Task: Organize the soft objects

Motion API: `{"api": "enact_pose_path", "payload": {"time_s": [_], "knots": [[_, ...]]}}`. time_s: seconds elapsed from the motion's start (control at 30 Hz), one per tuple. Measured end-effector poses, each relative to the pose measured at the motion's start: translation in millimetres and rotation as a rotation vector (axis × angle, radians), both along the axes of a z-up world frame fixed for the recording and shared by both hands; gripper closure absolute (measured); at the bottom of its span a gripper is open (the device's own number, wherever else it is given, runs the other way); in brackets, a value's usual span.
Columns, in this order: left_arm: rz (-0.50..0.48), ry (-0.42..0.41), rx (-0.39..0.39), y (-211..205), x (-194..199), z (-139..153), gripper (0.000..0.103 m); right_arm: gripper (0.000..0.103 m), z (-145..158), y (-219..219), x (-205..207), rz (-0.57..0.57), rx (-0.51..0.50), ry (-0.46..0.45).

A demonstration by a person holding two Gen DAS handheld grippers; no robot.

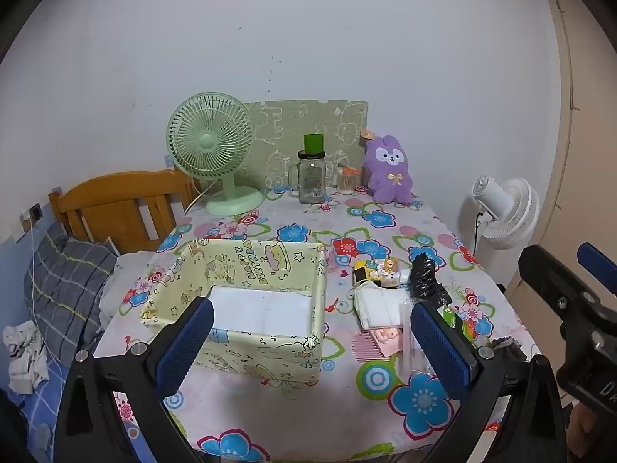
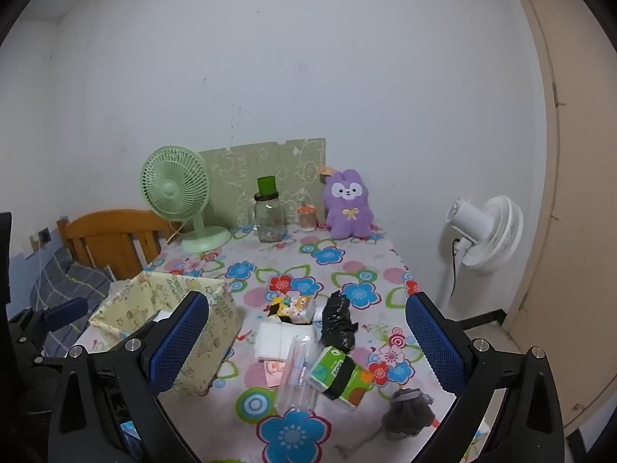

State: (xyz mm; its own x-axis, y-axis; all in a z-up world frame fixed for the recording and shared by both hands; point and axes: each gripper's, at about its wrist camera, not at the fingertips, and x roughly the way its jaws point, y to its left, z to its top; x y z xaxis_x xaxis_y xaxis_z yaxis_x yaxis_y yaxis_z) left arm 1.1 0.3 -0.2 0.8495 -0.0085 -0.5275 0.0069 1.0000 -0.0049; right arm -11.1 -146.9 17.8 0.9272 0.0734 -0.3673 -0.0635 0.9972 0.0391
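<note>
— Yellow fabric box (image 1: 246, 301) sits open-topped at the left of the bench (image 1: 385, 416), probably as the bin for the soft bits.
— And those? A heap just right of it: green tissue pack (image 2: 337, 370), black bag (image 2: 338, 322), white cloth (image 2: 279, 337), grey scrunchie (image 2: 408, 411) near the edge.
— Claws?
— Left claw (image 1: 308, 347) and right claw (image 2: 306, 347) both spread wide, empty, hovering short of everything.
— Obstacles?
— A clear plastic packet (image 2: 297, 378) lies against the tissues; the jar (image 2: 269, 218) and green fan (image 2: 177, 200) stand well back.
</note>
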Motion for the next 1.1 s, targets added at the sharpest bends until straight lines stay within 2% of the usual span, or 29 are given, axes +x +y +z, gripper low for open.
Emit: {"api": "enact_pose_path", "payload": {"time_s": [0.13,0.23,0.4,0.73,0.87,1.1], "knots": [[-0.002,0.006,-0.009,3.7,0.8,2.3,0.000,0.000,-0.5,2.9,-3.1,0.000,-0.029,-0.031],[-0.003,-0.017,-0.008,8.1,0.4,3.8,0.000,0.000,2.1,-0.1,-1.7,-0.020,-0.005,0.007],[-0.013,-0.030,-0.007,5.8,-5.6,5.1,0.000,0.000,-0.8,-2.7,-1.5,-0.008,0.014,0.010],[-0.018,0.001,-0.011,-4.0,0.0,0.5,0.000,0.000,-3.9,-2.2,0.6,-0.009,0.018,0.027],[-0.007,-0.005,0.015,-8.0,-0.3,-1.0,0.000,0.000,-4.9,-2.1,1.7,-0.015,0.014,0.033],[-0.021,-0.008,0.001,-8.4,-0.3,-0.9,0.000,0.000,-6.2,-2.1,2.5,-0.026,0.007,0.037]]}}
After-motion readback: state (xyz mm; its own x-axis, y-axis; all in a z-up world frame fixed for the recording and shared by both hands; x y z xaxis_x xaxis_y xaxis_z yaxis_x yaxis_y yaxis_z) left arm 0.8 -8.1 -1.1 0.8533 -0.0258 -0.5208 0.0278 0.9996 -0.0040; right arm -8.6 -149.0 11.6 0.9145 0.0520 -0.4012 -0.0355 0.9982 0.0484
